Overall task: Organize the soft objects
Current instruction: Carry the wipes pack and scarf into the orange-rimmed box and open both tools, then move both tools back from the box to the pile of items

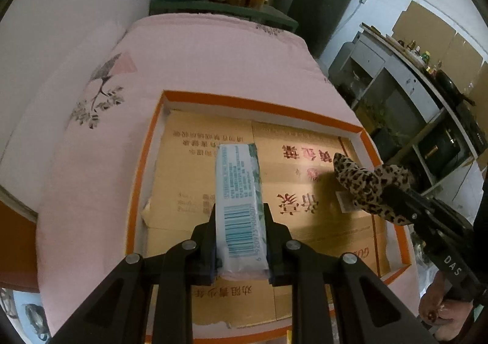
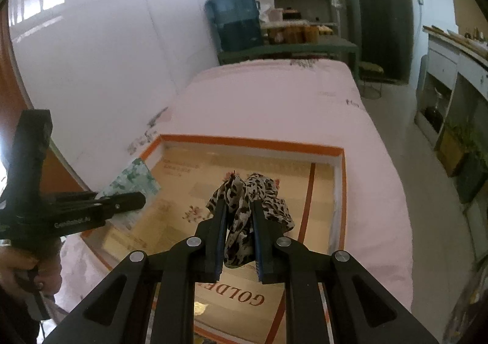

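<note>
Pink cotton bedcover (image 1: 213,63), printed with grey bird-and-branch motifs, spreads over the whole bed surface and carries everything else. White wall runs along its 9 o'clock side; a green bench with a blue water jug (image 2: 235,19) and shelves of jars stands beyond its 12 o'clock end.

Orange-rimmed shallow cardboard box lid (image 1: 244,101) lies on the cover, white inner walls, floor lined with flattened tan carton (image 1: 189,173) bearing red lettering.

Left gripper (image 1: 240,216), black, two-fingered, is clenched on a white-and-teal plastic tissue pack (image 1: 238,191), barcode side up. The pack sticks out toward 12 o'clock, above the tray's middle; whether it touches the carton cannot be told. From the right wrist view the pack (image 2: 134,182) sits at the tray's 9 o'clock rim.

Right gripper (image 2: 239,213) is closed on a leopard-print fabric scrunchie (image 2: 244,206), cloth bunched between the blue-lined fingers and spilling toward 3 o'clock. In the left wrist view the scrunchie (image 1: 363,185) sits at 3 o'clock of the pack, well apart, over the tray's right half.

A person's hand (image 2: 33,267) grips the left tool's handle at 8 o'clock.
</note>
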`<state>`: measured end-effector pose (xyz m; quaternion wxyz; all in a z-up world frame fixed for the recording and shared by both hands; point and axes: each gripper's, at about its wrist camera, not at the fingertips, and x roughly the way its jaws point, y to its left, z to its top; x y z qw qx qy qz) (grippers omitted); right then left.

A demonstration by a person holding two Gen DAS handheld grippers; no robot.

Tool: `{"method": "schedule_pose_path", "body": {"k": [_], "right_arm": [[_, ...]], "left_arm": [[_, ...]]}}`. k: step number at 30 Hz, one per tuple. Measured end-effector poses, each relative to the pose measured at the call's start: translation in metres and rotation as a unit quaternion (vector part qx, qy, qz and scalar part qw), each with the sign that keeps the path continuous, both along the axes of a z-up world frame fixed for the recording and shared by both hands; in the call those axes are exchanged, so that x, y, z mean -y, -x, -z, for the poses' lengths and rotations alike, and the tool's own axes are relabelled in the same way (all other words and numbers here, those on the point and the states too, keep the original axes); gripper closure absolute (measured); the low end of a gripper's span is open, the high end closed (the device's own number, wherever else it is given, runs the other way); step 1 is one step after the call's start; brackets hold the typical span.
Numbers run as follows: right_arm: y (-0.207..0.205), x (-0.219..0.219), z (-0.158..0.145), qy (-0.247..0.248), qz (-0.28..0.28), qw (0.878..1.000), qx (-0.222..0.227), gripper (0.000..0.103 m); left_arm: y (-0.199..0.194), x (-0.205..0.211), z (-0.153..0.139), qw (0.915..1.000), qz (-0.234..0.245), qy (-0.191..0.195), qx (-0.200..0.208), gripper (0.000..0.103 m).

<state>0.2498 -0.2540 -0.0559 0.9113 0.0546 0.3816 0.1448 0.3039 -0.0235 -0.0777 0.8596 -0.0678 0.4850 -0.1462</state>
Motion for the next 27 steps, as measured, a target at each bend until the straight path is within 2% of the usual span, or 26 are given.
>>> {"method": "schedule_pose_path", "body": {"k": [3, 8, 10, 12, 15, 17, 19, 21, 23, 27], "right_arm": [[-0.003, 0.000, 0.010, 0.003, -0.002, 1.000, -0.009, 0.088], [-0.003, 0.000, 0.020, 0.002, -0.004, 1.000, -0.018, 0.085], [-0.003, -0.001, 0.022, 0.003, -0.006, 1.000, -0.022, 0.085], [0.001, -0.003, 0.024, 0.003, -0.008, 1.000, -0.024, 0.083], [0.003, -0.006, 0.027, 0.006, -0.011, 1.000, -0.024, 0.074], [0.005, -0.007, 0.028, 0.011, -0.009, 1.000, -0.024, 0.056], [0.007, -0.008, 0.028, 0.019, -0.005, 1.000, -0.021, 0.049], [0.009, -0.008, 0.027, 0.022, -0.005, 1.000, -0.019, 0.048], [0.011, -0.009, 0.026, 0.023, -0.005, 1.000, -0.016, 0.044], [0.018, -0.010, 0.023, 0.030, -0.005, 0.999, -0.010, 0.043]], "left_arm": [[-0.002, -0.001, 0.007, 1.0000, -0.002, 0.002, -0.007, 0.080], [-0.005, -0.009, 0.016, 0.9992, -0.006, 0.033, -0.020, 0.080], [-0.004, -0.010, 0.018, 0.9991, -0.007, 0.038, -0.019, 0.078], [-0.003, -0.011, 0.017, 0.9992, -0.010, 0.037, -0.015, 0.069], [0.001, -0.013, 0.017, 0.9989, -0.018, 0.041, -0.011, 0.056], [0.003, -0.015, 0.015, 0.9980, -0.018, 0.059, -0.011, 0.052], [0.004, -0.016, 0.012, 0.9978, -0.023, 0.062, -0.007, 0.046], [0.008, -0.016, 0.006, 0.9980, -0.026, 0.058, 0.005, 0.039], [0.012, -0.016, 0.000, 0.9981, -0.022, 0.056, 0.017, 0.039], [0.020, -0.019, -0.011, 0.9974, -0.020, 0.060, 0.035, 0.039]]}}
